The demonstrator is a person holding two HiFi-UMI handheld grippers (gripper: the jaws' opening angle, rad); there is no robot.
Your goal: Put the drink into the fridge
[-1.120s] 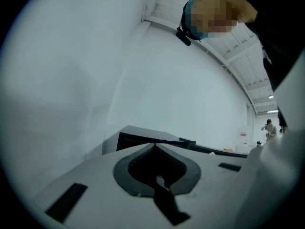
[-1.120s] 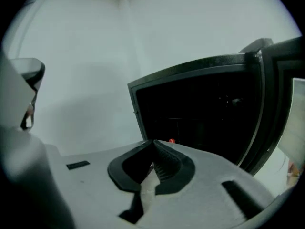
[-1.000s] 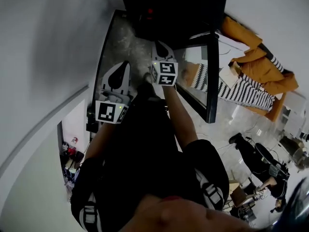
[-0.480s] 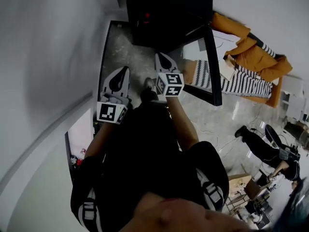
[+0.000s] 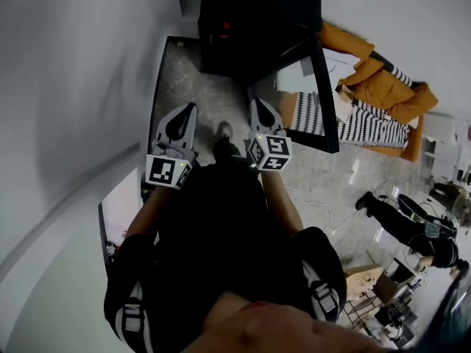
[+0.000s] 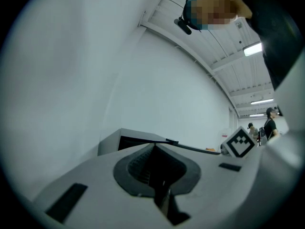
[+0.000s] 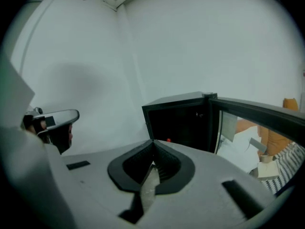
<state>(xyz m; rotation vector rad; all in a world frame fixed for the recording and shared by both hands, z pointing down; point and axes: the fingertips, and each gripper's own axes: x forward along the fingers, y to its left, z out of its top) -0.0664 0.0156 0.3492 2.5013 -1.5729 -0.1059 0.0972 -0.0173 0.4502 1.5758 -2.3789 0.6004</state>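
Left gripper (image 5: 189,113) and right gripper (image 5: 259,110) hung before the open fridge (image 5: 257,20), both jaws pressed together, empty.

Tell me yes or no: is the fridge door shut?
No, the right gripper view shows the door swung out, baring the dark inside of the fridge.
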